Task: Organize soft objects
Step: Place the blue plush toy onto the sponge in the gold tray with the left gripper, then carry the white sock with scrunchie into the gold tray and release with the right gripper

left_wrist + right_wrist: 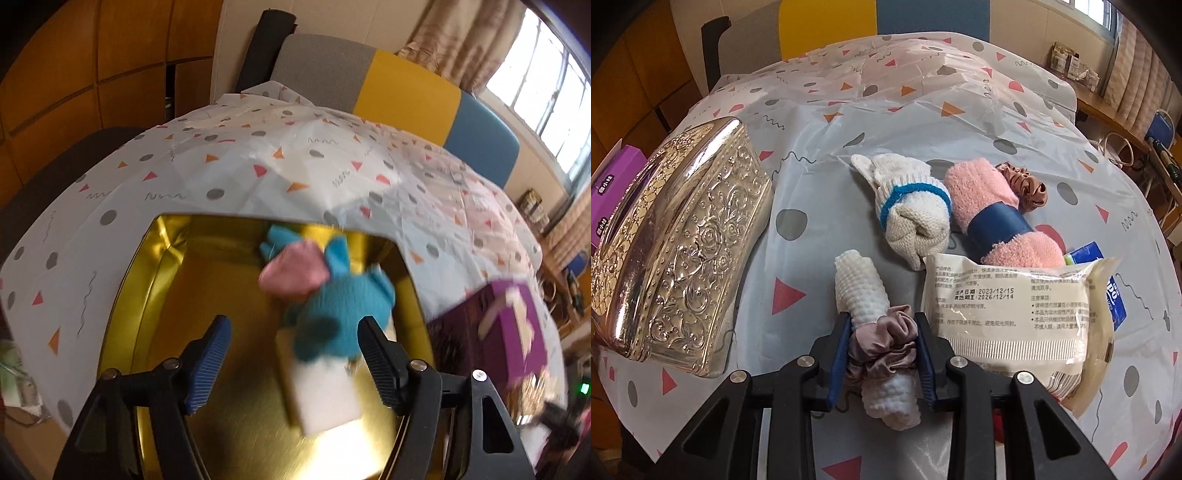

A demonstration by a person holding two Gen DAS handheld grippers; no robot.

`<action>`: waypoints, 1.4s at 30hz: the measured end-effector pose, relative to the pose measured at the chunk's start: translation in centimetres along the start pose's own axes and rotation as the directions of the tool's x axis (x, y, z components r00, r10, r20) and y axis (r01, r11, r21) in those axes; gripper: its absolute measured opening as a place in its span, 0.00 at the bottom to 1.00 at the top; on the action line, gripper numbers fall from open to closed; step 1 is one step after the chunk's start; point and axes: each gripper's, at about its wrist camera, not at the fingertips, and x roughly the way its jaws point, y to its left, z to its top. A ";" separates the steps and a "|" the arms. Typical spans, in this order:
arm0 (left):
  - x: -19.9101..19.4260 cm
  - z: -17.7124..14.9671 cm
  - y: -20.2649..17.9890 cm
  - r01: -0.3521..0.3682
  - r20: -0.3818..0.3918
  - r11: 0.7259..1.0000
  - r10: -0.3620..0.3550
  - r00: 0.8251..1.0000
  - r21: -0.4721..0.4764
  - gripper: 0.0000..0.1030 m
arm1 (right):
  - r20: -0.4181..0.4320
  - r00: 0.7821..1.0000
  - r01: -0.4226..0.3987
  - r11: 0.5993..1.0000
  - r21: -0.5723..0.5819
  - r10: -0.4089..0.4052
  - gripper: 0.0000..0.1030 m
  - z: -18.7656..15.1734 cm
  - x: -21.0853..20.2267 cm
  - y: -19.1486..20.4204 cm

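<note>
In the left wrist view an open gold tin (177, 295) lies on the patterned tablecloth. Inside it a blue plush toy (332, 314) with a pink part (291, 273) rests partly on a white block (325, 395); the toy is blurred. My left gripper (293, 323) is open above the tin, with the toy between its spread fingers and close to the right one. In the right wrist view my right gripper (882, 319) is shut on a rolled white cloth (860, 291), at the mauve scrunchie (882, 339) wrapped around it.
An embossed metal lid (683, 240) lies at the left. Ahead are a white knit roll with a blue band (912, 210), a pink towel roll (990, 206), a brown scrunchie (1023, 184) and a wipes packet (1015, 310). A purple box (513, 325) stands right of the tin.
</note>
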 end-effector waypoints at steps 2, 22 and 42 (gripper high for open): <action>-0.8 -1.5 0.0 -0.021 0.004 1.000 0.021 1.000 0.020 0.70 | 0.005 1.000 0.000 1.000 -0.004 0.000 0.30 0.0 -0.1 0.0; -4.8 -8.7 -4.3 0.054 -0.018 0.987 -0.052 0.998 0.150 0.73 | 0.165 0.980 -0.146 0.969 0.197 0.114 0.28 1.9 -4.2 -1.8; -6.5 -8.9 1.4 -0.052 0.043 0.998 0.050 0.998 0.042 0.73 | 0.273 0.842 -0.419 0.883 -0.212 0.466 0.28 8.8 -14.1 22.1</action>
